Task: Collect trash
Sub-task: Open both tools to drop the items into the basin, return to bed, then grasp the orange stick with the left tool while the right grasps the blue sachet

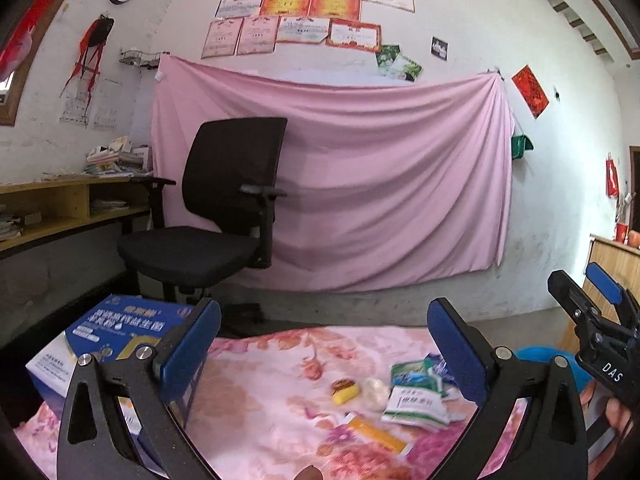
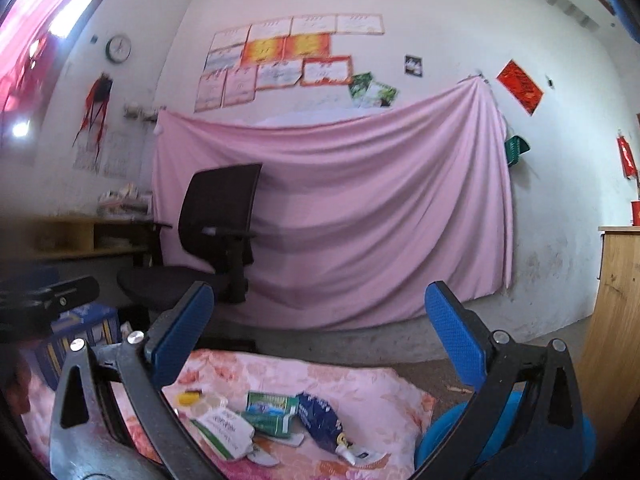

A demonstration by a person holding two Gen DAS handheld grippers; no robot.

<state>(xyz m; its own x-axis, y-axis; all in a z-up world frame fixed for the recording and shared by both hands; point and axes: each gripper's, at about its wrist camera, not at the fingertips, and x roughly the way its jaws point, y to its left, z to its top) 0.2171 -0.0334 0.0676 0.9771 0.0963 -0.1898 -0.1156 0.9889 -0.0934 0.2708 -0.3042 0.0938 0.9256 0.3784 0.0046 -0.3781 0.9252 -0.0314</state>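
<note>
- Left hand-held gripper (image 1: 324, 344): jaws wide apart, holding nothing, above the floral cloth (image 1: 256, 392).
- Right hand-held gripper (image 2: 320, 328): jaws wide apart, holding nothing.
- Trash: green-white packets (image 1: 416, 400), yellow wrapper (image 1: 345, 391), orange sachet (image 1: 378, 434), dark blue bag (image 2: 320, 420), all clustered on the cloth.
- Blue box (image 1: 108, 332): at the cloth's left end.
- Blue bin (image 2: 444, 436): beside the cloth's right edge.

The left black two-finger gripper with blue padded fingers (image 1: 324, 344) is held level, its jaws spread wide with nothing between them. The right black gripper with blue pads (image 2: 320, 332) is likewise wide apart and empty.
</note>
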